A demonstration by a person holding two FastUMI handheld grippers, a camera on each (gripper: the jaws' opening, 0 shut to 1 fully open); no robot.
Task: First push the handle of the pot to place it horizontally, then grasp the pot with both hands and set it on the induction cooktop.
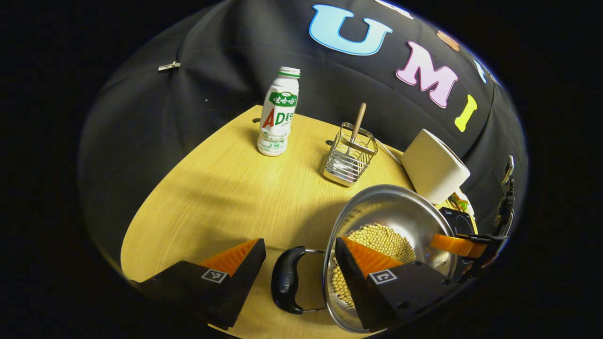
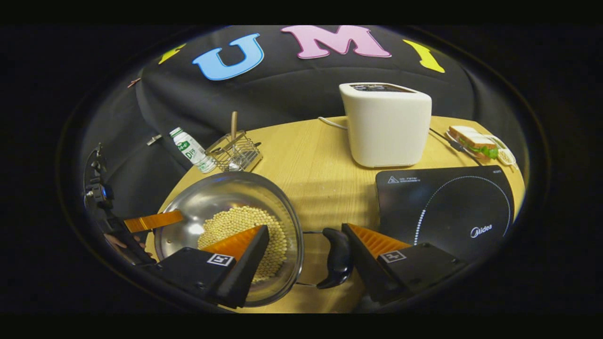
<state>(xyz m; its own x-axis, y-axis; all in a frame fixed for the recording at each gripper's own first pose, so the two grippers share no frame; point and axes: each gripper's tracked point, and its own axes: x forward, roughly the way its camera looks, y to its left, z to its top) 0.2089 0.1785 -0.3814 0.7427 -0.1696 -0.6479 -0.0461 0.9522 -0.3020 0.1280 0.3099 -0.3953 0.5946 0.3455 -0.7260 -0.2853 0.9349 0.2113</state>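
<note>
Two grippers straddle the pot (image 2: 226, 226) on the table (image 2: 311, 160), one at each side handle.
Left gripper (image 1: 299, 263) spread about a black handle (image 1: 286, 280); right gripper (image 2: 306, 249) spread about the opposite handle (image 2: 337, 258); right view adds the cooktop (image 2: 447, 207) right of the pot; handles line up left-right.

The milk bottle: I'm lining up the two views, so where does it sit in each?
Left gripper view: the milk bottle stands upper centre, at the table's far edge, left of the wire rack.
Right gripper view: it stands small at upper left, again just left of the rack.
Shared landmark: the wire rack with its wooden-handled utensil.
</note>
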